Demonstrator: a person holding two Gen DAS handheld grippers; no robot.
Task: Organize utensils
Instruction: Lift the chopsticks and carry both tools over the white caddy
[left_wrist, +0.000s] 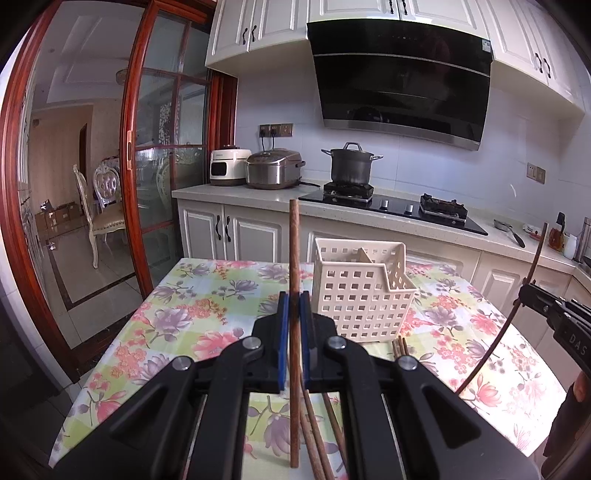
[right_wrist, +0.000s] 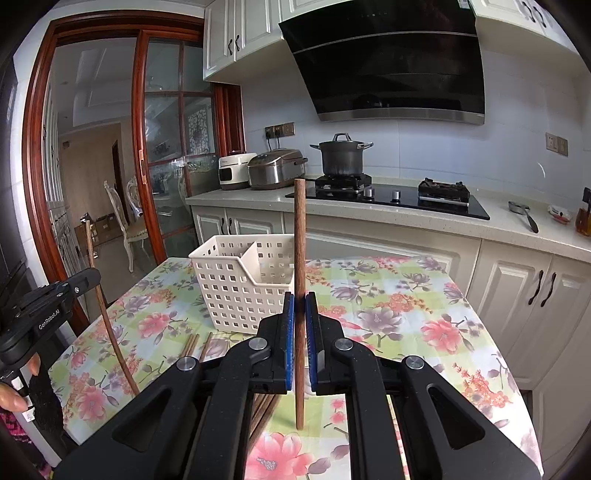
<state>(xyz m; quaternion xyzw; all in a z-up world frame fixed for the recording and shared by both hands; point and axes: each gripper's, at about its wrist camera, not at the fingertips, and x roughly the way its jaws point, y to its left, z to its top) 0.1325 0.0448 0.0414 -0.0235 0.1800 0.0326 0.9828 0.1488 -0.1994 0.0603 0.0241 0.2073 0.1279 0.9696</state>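
From the left wrist camera, the left gripper (left_wrist: 294, 306) is clamped shut on one wooden chopstick (left_wrist: 294, 258), which stands nearly upright between its blue pads. Its lower end hangs clear above the flowered tablecloth (left_wrist: 207, 306). The white slotted basket (left_wrist: 362, 291), split by a divider into compartments, sits on the table just beyond and to the right of the fingers. More chopsticks (left_wrist: 400, 345) lie flat on the cloth in front of the basket. At the right edge the right gripper (left_wrist: 532, 295) shows, with its own chopstick crossing it.

From the right wrist camera, the right gripper (right_wrist: 300, 314) is likewise closed tight on a single upright chopstick (right_wrist: 300, 258). The basket (right_wrist: 243, 288) stands beyond and to the left here, and appears empty as far as can be seen. Loose chopsticks (right_wrist: 194, 343) rest on the cloth near its base. The left gripper (right_wrist: 79, 282) is at the far left, held by a hand (right_wrist: 14, 395).

The step in hand looks like carrying: both sticks are picked up and not yet placed. The next move calls for bringing each stick over one basket compartment, keeping it upright, lowering its tip inside, then letting go.
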